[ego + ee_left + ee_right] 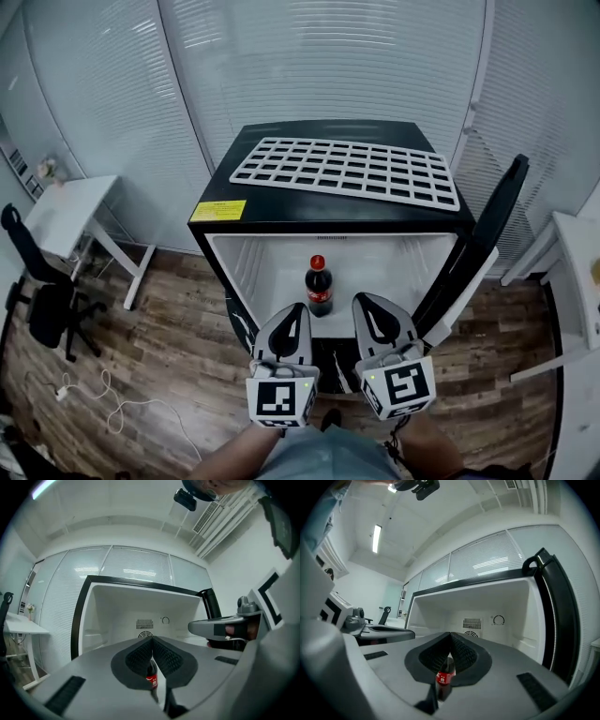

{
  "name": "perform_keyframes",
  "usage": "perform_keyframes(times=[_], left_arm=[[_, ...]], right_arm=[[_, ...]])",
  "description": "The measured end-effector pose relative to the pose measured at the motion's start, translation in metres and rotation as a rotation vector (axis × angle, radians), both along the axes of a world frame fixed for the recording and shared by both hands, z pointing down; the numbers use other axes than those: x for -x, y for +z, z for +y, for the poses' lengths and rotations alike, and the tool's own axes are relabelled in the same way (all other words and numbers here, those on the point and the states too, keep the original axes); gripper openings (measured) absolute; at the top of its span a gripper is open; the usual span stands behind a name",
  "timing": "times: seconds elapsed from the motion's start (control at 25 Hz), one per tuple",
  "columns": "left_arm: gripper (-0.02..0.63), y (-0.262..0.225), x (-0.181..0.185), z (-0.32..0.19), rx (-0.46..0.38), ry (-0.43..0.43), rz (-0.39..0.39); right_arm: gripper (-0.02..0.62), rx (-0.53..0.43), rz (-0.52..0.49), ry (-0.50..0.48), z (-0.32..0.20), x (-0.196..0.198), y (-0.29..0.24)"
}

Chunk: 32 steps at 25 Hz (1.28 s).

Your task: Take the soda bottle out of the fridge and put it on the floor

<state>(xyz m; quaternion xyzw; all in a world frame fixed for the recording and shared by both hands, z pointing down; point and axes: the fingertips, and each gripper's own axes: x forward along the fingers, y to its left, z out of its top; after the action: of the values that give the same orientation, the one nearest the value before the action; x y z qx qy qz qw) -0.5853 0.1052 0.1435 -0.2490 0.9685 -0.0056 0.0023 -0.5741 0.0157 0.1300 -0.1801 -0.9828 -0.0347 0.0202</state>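
Observation:
A dark soda bottle (319,286) with a red cap and red label stands upright at the front of the open fridge (272,217), on its white inner floor. My left gripper (292,312) hovers just in front of the bottle, to its left, and is shut with nothing in it. My right gripper (368,303) is just right of the bottle, also shut and empty. In the left gripper view the gripper (152,640) has its pads together, and the bottle (151,679) shows beyond them. The right gripper view shows the same: gripper (450,635), bottle (445,677).
The fridge door (487,230) stands open at the right. A white wire rack (347,169) lies on the fridge top. An office chair (42,291) and a white table (70,211) are at the left, another table (577,262) at the right. Cables (94,394) lie on the wooden floor.

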Motion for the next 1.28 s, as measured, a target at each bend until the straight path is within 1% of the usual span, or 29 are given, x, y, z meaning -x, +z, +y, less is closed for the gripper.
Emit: perform_keyframes(times=[0.28,0.44,0.6,0.64,0.68,0.72,0.76,0.88,1.04,1.28], left_arm=[[0.017,0.007,0.022,0.001,-0.014,-0.037,0.019],[0.017,0.016,0.038,0.006,0.011,-0.048,0.065],[0.017,0.017,0.053,0.007,-0.009,-0.035,0.037],[0.017,0.018,0.055,0.007,-0.015,-0.033,0.035],[0.017,0.020,0.056,0.005,-0.017,-0.032,0.037],[0.017,0.024,0.057,0.001,-0.014,-0.031,0.041],[0.017,0.028,0.056,-0.005,-0.009,-0.028,0.046],[0.017,0.039,0.058,-0.015,-0.003,-0.021,0.068],[0.017,0.041,0.066,-0.002,-0.009,-0.015,0.083],[0.017,0.050,0.073,-0.014,-0.002,-0.010,0.102]], right_arm=[[0.017,-0.003,0.023,-0.052,0.007,0.027,0.009],[0.017,-0.007,0.047,-0.066,0.014,0.047,0.019],[0.022,-0.005,0.052,-0.072,0.023,0.066,0.023],[0.051,-0.006,0.054,-0.077,0.024,0.070,0.025],[0.122,-0.007,0.061,-0.087,0.025,0.073,0.028],[0.170,-0.008,0.068,-0.096,0.023,0.075,0.031],[0.184,-0.009,0.075,-0.104,0.020,0.076,0.035],[0.201,-0.022,0.093,-0.118,0.016,0.084,0.043],[0.202,-0.044,0.118,-0.124,0.035,0.100,0.046],[0.202,-0.056,0.099,-0.111,0.028,0.119,0.054]])
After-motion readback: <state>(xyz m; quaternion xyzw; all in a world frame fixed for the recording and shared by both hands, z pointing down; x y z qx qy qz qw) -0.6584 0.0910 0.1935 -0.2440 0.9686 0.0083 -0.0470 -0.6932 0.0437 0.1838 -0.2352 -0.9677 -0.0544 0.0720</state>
